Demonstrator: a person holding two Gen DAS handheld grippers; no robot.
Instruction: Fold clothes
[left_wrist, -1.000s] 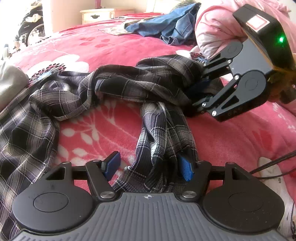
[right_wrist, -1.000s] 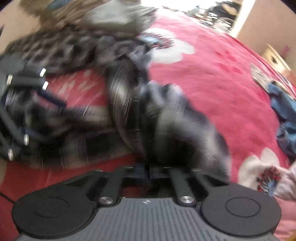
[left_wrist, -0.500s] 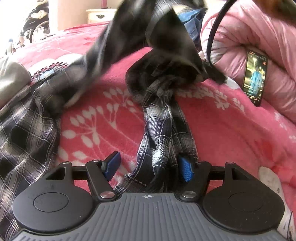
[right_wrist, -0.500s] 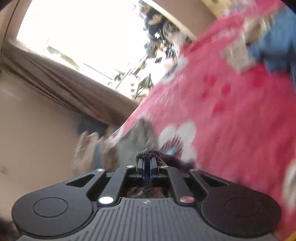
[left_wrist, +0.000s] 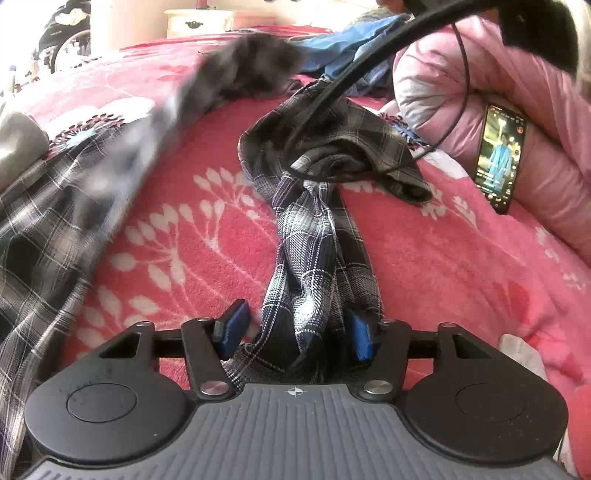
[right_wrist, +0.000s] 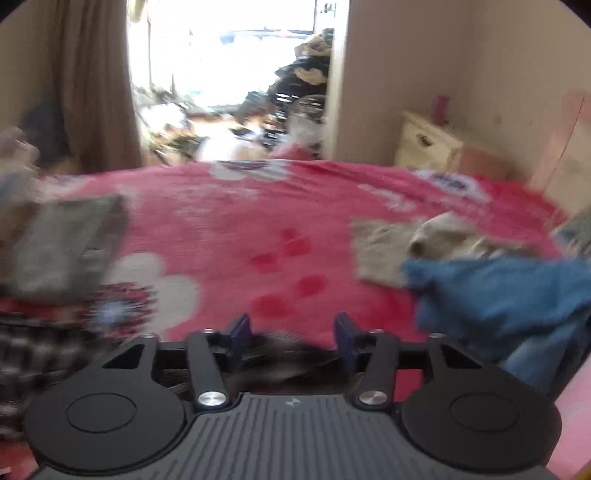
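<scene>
My left jaws (left_wrist: 293, 334) are closing around the limp, light plaid shirt (left_wrist: 314, 258), pads not yet pressing it. My right jaws (right_wrist: 291, 338) are opening, letting blurred cloth slip. I'd grip a flat hem, not this twisted rope.

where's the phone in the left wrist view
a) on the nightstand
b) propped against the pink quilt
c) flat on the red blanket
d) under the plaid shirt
b: the phone stands lit and upright, leaning on the pink quilt at the right, clear of the plaid shirt.
</scene>
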